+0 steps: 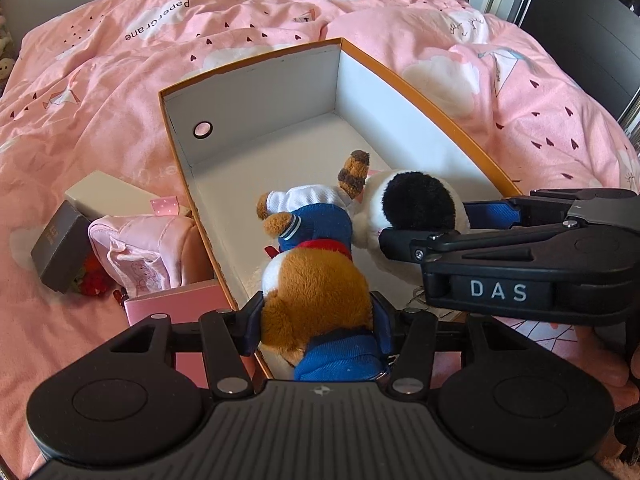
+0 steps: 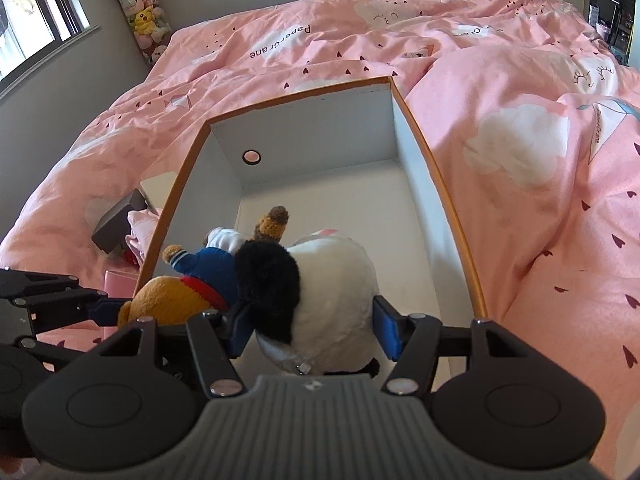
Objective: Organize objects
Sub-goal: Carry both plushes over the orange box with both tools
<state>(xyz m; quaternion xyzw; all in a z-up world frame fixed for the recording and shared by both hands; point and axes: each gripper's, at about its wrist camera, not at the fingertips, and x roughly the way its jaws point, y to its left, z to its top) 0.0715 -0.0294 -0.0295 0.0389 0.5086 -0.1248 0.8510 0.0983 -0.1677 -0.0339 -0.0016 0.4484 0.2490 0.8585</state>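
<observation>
An open cardboard box with orange rim and white inside lies on the pink bed; it also shows in the right wrist view. My left gripper is shut on a brown plush animal in blue clothes, held over the box's near end; the plush also shows in the right wrist view. My right gripper is shut on a white plush with a black ear, beside the brown one. The right gripper and the white plush also appear in the left wrist view.
Left of the box lie a dark grey box, a beige box, a pink pouch, something red and a pink flat box. The pink duvet surrounds everything. A hanging holder of plush toys stands by the wall.
</observation>
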